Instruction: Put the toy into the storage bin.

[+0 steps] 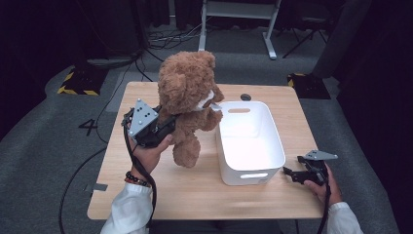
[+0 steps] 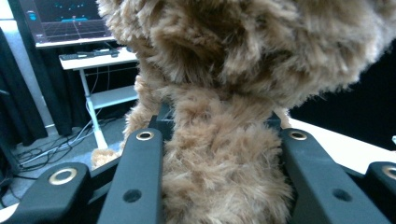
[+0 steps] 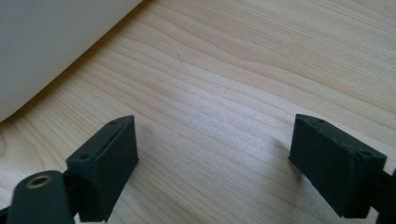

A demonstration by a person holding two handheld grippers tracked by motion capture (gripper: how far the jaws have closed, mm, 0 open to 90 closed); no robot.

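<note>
A brown teddy bear (image 1: 187, 97) hangs upright above the wooden table (image 1: 195, 190), just left of a white plastic bin (image 1: 249, 141). My left gripper (image 1: 163, 127) is shut on the bear's body from its left side; in the left gripper view both black jaws press into the fur of the teddy bear (image 2: 224, 158). The bear's feet are clear of the tabletop. My right gripper (image 1: 292, 174) rests low at the bin's front right corner, open, with bare wood between its fingers (image 3: 109, 163).
The white bin (image 3: 51, 42) is empty and has cut-out handles. A small dark hole (image 1: 246, 97) sits in the table's far edge. Beyond the table are floor cables, a desk frame (image 1: 238, 14) and hazard-taped bases (image 1: 78, 80).
</note>
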